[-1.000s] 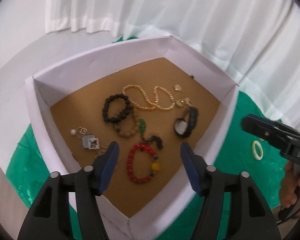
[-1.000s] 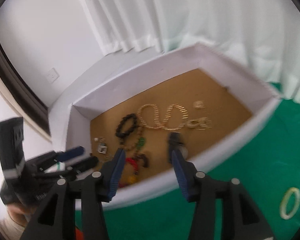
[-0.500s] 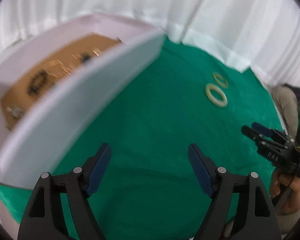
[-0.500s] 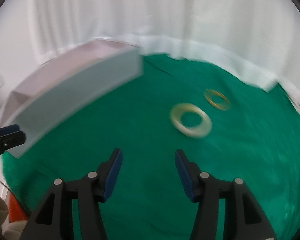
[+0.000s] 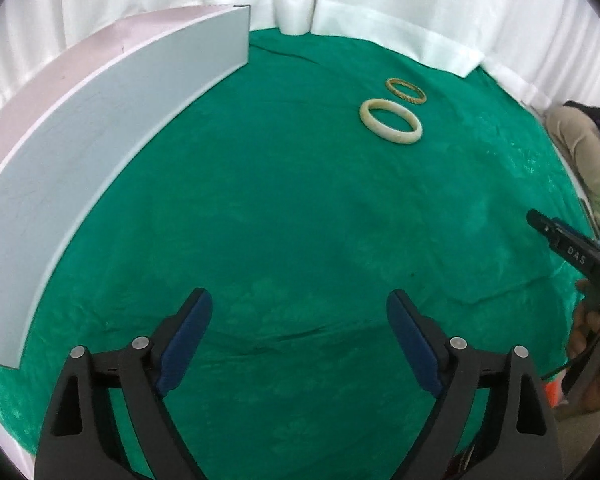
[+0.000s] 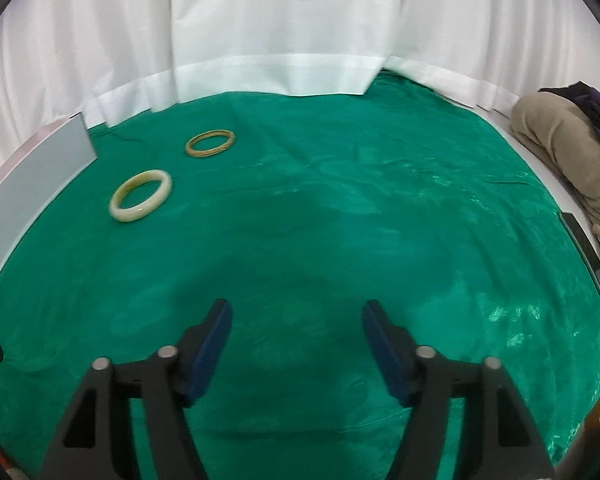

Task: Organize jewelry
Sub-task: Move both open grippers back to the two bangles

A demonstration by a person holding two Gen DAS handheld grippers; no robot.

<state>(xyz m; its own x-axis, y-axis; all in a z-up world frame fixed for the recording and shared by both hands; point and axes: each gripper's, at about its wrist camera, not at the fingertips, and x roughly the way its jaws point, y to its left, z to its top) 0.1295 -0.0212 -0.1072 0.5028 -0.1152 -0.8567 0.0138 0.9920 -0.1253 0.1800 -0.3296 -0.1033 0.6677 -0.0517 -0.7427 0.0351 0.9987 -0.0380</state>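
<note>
A cream white bangle (image 5: pixel 391 121) and a thin gold bangle (image 5: pixel 406 89) lie side by side on the green cloth (image 5: pixel 291 220), far ahead of my left gripper (image 5: pixel 299 320), which is open and empty above the cloth. In the right wrist view the white bangle (image 6: pixel 140 195) and the gold bangle (image 6: pixel 210 143) lie ahead to the left of my right gripper (image 6: pixel 296 332), also open and empty. The white box (image 5: pixel 99 128) stands at the left; its inside is hidden. The right gripper also shows at the right edge of the left wrist view (image 5: pixel 568 246).
White curtains (image 6: pixel 279 32) hang behind the table. A beige and dark bundle (image 6: pixel 572 148) lies at the far right edge. The box wall (image 6: pixel 27 176) shows at the left of the right wrist view.
Both grippers have swung right, away from the box interior with its jewelry, and now face the open green cloth with the two bangles. Both stay open.
</note>
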